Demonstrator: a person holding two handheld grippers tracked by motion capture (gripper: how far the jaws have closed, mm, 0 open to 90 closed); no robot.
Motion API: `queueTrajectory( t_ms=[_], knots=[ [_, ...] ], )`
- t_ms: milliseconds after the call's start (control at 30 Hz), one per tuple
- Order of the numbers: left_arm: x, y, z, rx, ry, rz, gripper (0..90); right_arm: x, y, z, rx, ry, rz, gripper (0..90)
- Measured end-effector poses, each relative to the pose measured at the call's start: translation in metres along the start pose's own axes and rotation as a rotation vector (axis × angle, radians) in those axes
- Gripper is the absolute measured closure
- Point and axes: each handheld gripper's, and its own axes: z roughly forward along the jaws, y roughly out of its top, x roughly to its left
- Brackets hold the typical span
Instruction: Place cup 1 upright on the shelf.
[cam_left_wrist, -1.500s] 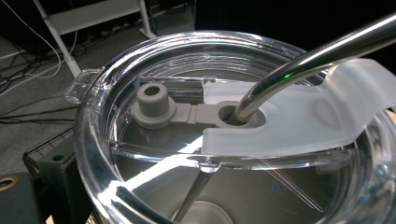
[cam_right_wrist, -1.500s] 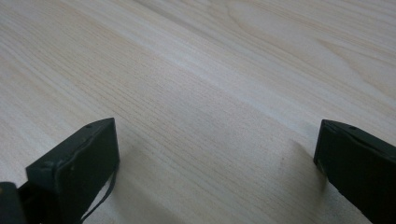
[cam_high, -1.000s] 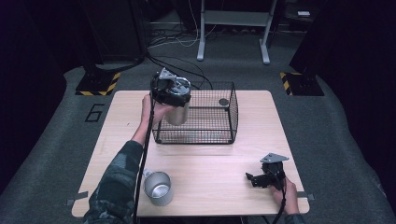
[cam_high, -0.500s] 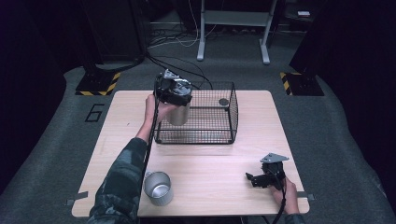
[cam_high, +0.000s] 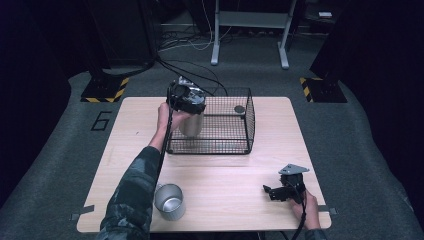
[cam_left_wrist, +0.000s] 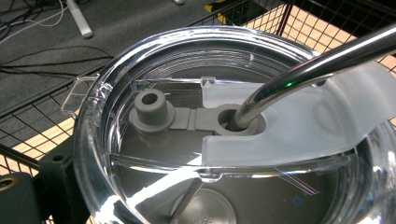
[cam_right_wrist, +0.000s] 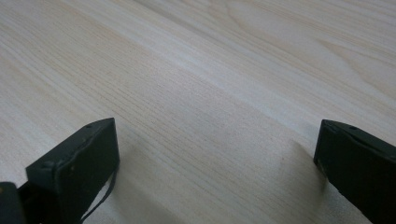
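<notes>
1. The tumbler (cam_high: 192, 124), a steel cup with a clear lid (cam_left_wrist: 224, 140), hangs at the near-left corner of the basket (cam_high: 220, 146), its body inside the wire walls in the high view.
2. A steel straw (cam_left_wrist: 308, 70) goes through the lid's grey plug and slants up to the right in the left gripper view; a frosted slider lies across the lid beside it.
3. The left gripper (cam_high: 186, 97) sits right on top of the tumbler, with the left hand (cam_high: 167, 116) beside the cup. One black jaw shows at the lower left of its own view, against the lid's rim. The other jaw is hidden, so whether it clamps the tumbler cannot be told.
4. The basket is black wire, standing at the far middle of the table (cam_high: 135, 145). A small dark round thing (cam_high: 239, 108) lies in its far right corner.
5. A steel mug (cam_high: 169, 201) stands open end up near the front edge, well apart from the basket, just beside the left sleeve.
6. The right gripper (cam_high: 270, 192) rests at the front right of the table, held by the right hand (cam_high: 306, 207). Its jaws stand wide apart with only bare wood (cam_right_wrist: 210, 93) between them.
</notes>
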Motion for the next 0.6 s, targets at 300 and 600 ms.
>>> queueTrajectory(
  t_ms=[300,600],
  knots=[
    [0.002,-0.003,0.008,0.022,0.004,-0.031,3.5,0.000,0.000,0.000,-0.003,0.000,0.001,0.0],
    [0.001,-0.005,0.013,0.050,0.000,-0.038,3.5,0.000,0.000,0.000,-0.002,0.000,0.000,0.0]
  ],
)
